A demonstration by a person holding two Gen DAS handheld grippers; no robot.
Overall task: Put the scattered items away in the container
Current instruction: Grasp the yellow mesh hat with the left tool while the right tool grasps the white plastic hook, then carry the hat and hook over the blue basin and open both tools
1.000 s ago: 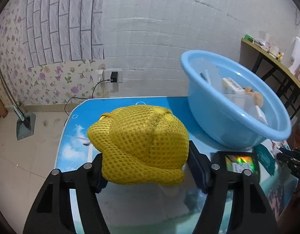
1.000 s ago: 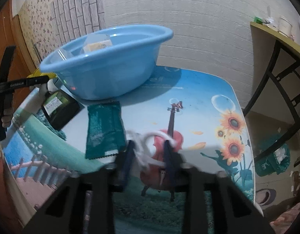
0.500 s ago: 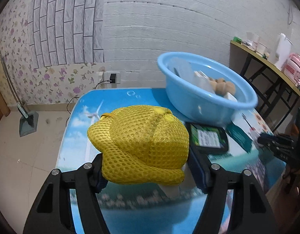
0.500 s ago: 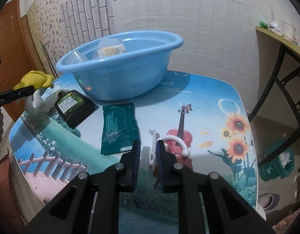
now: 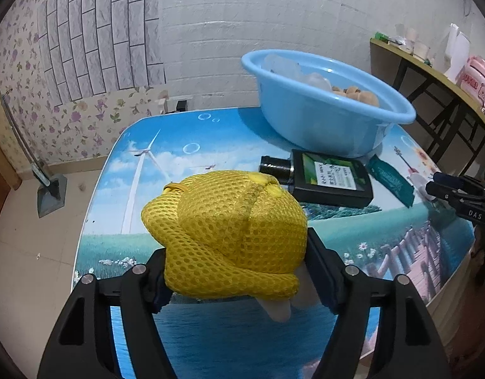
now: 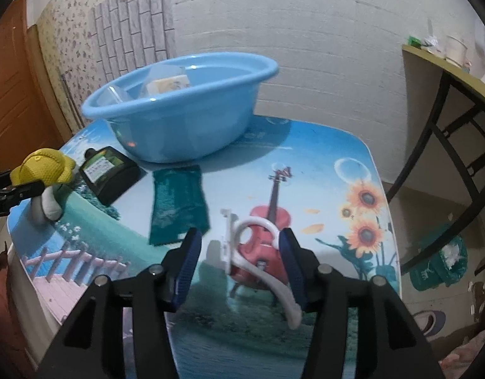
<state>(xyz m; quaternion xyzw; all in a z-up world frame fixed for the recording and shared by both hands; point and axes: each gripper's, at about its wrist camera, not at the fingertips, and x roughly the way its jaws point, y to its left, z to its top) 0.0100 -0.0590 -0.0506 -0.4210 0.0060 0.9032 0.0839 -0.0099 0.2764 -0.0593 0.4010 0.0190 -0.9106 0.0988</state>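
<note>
Two grippers over a picture-printed table, one loaded, one spread.

Left gripper (image 5: 236,271) is clamped on a yellow mesh cap (image 5: 226,233) worn by a white plush figure, held above the near table edge. Right gripper (image 6: 239,252) stands wide apart, its blue pads on either side of a white plastic hook (image 6: 251,243) lying on the table (image 6: 321,164); contact cannot be told. Right view alone shows the hook clearly. Left view alone shows brown items in the blue basin (image 5: 324,117) at the far side. Black bottle (image 5: 324,180) and teal sachet (image 6: 177,207) lie just near of the basin. White brick wall, floral wallpaper, side shelf right.
</note>
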